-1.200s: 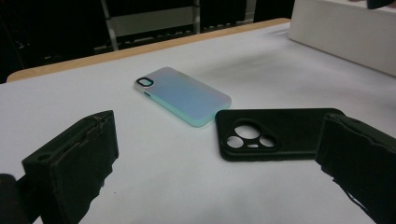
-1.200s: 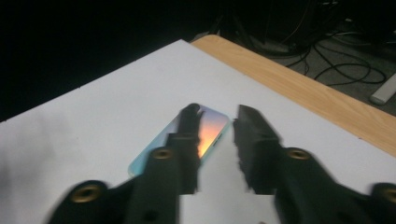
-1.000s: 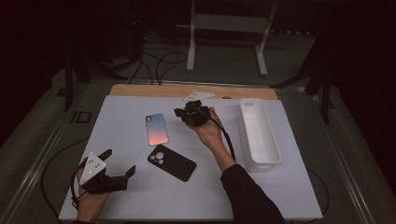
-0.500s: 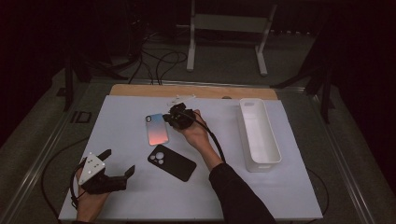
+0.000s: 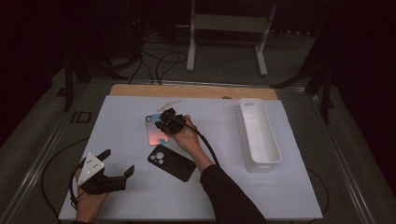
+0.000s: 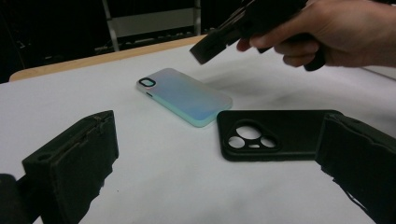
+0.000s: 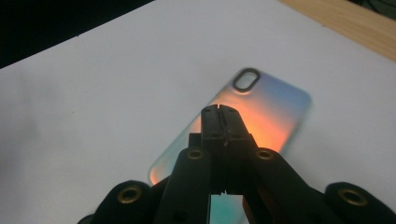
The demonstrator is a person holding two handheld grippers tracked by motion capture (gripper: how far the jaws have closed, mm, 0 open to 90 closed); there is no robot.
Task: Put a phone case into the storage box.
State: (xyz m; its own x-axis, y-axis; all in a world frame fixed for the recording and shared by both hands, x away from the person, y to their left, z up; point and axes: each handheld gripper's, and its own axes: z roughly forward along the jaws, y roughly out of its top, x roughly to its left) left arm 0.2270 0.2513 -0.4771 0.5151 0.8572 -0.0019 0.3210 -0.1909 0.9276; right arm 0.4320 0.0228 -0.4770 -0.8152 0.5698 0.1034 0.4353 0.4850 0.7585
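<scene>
1. The left gripper (image 5: 116, 164) sat nearest, at the table's near-left corner, jaws spread wide with nothing between them. The hand (image 5: 91, 203) holding it was cut off by the bottom edge of the high view. In the left gripper view both jaws ran out of frame at the bottom.
2. The white sheet (image 5: 121, 140) covered most of the table; its near edge was visible, and the dark surroundings were hard to read.
3. The black phone case (image 5: 171, 162) lay flat on the sheet, camera cutouts up, just beyond the left gripper. In the left gripper view (image 6: 275, 134) its right end was hidden behind the right-hand jaw.
4. The iridescent phone case (image 5: 154, 132) lay just past the black one, apart from it. In the high view its right part was covered by the right hand (image 5: 186, 135) and gripper.
5. The right gripper (image 7: 219, 110) hovered over the iridescent case (image 7: 266, 112), jaws pressed together, empty. Whether the tips touched the case could not be told.
6. The white tray (image 5: 259, 134) sat at the right side of the sheet, well apart from both cases. Contents could not be made out.
7. A strip of bare wooden tabletop (image 5: 196, 90) showed beyond the sheet's far edge.
8. A small pale flat object (image 5: 169, 105) lay beyond the right gripper; too small to identify.
</scene>
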